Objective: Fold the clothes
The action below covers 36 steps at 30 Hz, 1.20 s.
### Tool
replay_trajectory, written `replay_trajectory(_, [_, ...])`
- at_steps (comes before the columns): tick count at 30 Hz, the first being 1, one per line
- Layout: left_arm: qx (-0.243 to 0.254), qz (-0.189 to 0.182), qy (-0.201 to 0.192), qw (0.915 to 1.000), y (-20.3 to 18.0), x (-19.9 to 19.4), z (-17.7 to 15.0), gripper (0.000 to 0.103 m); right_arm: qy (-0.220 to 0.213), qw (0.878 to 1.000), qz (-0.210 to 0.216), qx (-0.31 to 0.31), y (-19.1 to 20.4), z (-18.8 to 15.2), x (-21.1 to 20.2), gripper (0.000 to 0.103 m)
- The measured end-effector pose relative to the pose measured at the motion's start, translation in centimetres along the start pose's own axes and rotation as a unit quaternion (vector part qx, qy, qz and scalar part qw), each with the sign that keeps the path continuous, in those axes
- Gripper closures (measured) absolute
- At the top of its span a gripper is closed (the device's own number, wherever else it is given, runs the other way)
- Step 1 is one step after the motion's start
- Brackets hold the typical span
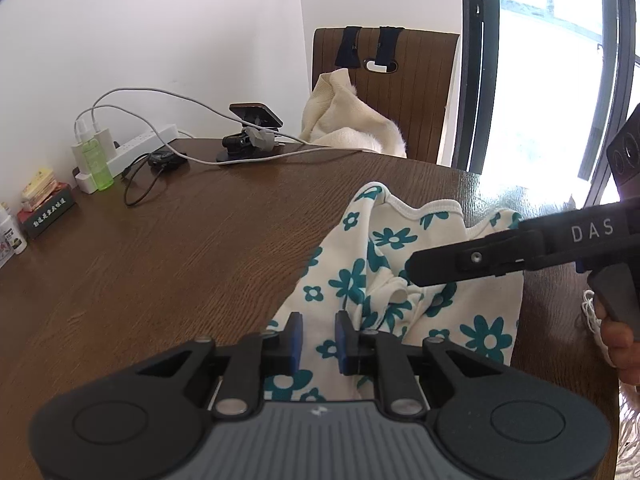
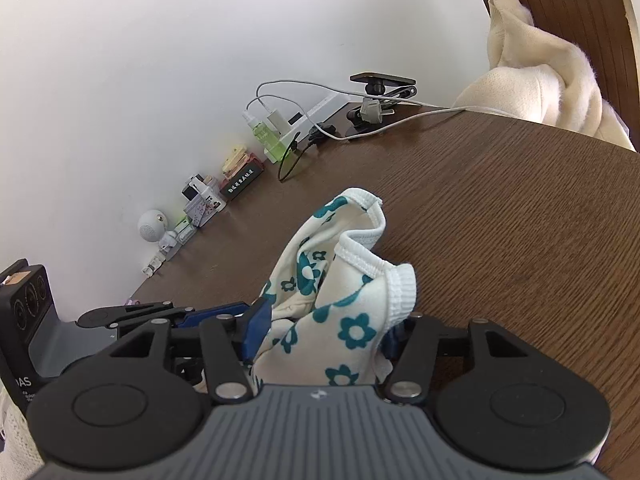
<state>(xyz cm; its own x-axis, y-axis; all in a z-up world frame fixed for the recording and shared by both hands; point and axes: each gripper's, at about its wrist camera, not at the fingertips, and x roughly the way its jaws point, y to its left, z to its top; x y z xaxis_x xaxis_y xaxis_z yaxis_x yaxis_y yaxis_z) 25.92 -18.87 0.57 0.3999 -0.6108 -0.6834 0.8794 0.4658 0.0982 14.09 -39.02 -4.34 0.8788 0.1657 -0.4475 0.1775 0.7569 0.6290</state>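
A white garment with teal flowers (image 1: 384,280) lies bunched on the brown wooden table (image 1: 160,264). My left gripper (image 1: 320,336) sits at the garment's near edge, its blue pads a narrow gap apart with cloth filling that gap. My right gripper (image 1: 416,270) reaches in from the right over the garment. In the right wrist view its jaws stand wide apart (image 2: 324,332), and the garment (image 2: 352,304) is heaped loosely between them with its ribbed hem standing up. The left gripper (image 2: 256,310) meets the cloth from the left.
A brown chair (image 1: 416,80) with a cream cloth (image 1: 352,120) stands behind the table. A phone stand (image 1: 252,132), power strip (image 1: 136,144), cables, a green bottle (image 1: 96,160) and small boxes (image 1: 44,208) line the wall. A hand (image 1: 620,344) holds the right gripper.
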Motion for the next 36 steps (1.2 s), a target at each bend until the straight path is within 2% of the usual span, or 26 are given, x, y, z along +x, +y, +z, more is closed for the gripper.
replay_trajectory(3, [0.005, 0.002, -0.002, 1.0, -0.3, -0.2, -0.3, 0.089, 0.005, 1.0, 0.009, 0.003, 0.7, 0.3, 1.3, 0.042])
replay_trajectory(8, [0.011, 0.004, -0.011, 0.9999, -0.6, -0.8, -0.8, 0.089, 0.007, 1.0, -0.004, -0.002, 2.0, 0.5, 2.8, 0.044])
replay_trajectory(9, [0.01, 0.006, -0.012, 0.9999, -0.6, -0.9, -0.9, 0.089, 0.009, 1.0, -0.012, -0.002, 2.1, 0.6, 3.0, 0.057])
replay_trajectory(10, [0.004, 0.008, -0.012, 0.9999, -0.4, -1.2, -1.0, 0.088, 0.011, 1.0, -0.019, 0.0, 2.1, 0.6, 3.2, 0.078])
replay_trajectory(11, [-0.002, 0.011, -0.012, 0.9999, -0.2, -1.5, -1.1, 0.086, 0.012, 1.0, -0.019, 0.004, 1.9, 0.5, 3.2, 0.084])
replay_trajectory(13, [-0.015, 0.018, -0.013, 0.9996, 0.3, -2.6, -1.5, 0.084, 0.013, 1.0, -0.019, 0.01, 1.5, 0.4, 3.3, 0.087])
replay_trajectory(17, [-0.016, 0.045, -0.018, 0.9987, 0.8, -6.0, -3.0, 0.081, 0.003, 0.999, -0.026, -0.032, 2.6, 0.6, 2.9, 0.091])
replay_trajectory(21, [-0.013, 0.086, -0.011, 0.9961, 1.3, -9.4, -5.4, 0.079, -0.009, 0.994, -0.037, -0.103, 4.5, 1.1, 2.7, 0.091])
replay_trajectory(24, [-0.016, 0.12, 0.004, 0.9927, 1.8, -11.5, -7.4, 0.079, -0.015, 0.983, -0.05, -0.174, 6.6, 1.4, 2.7, 0.092])
replay_trajectory(26, [-0.026, 0.131, 0.011, 0.991, 2.4, -12.4, -8.4, 0.079, -0.019, 0.972, -0.056, -0.228, 8.4, 1.2, 2.6, 0.092])
replay_trajectory(31, [-0.049, 0.121, 0.027, 0.991, 4.0, -13.0, -10.2, 0.079, -0.022, 0.945, -0.069, -0.32, 12.2, 0.0, 2.7, 0.092])
replay_trajectory(36, [-0.055, 0.11, 0.019, 0.9922, 4.3, -12.6, -10.8, 0.079, -0.019, 0.902, -0.094, -0.421, 16.2, -3.0, 3.7, 0.092])
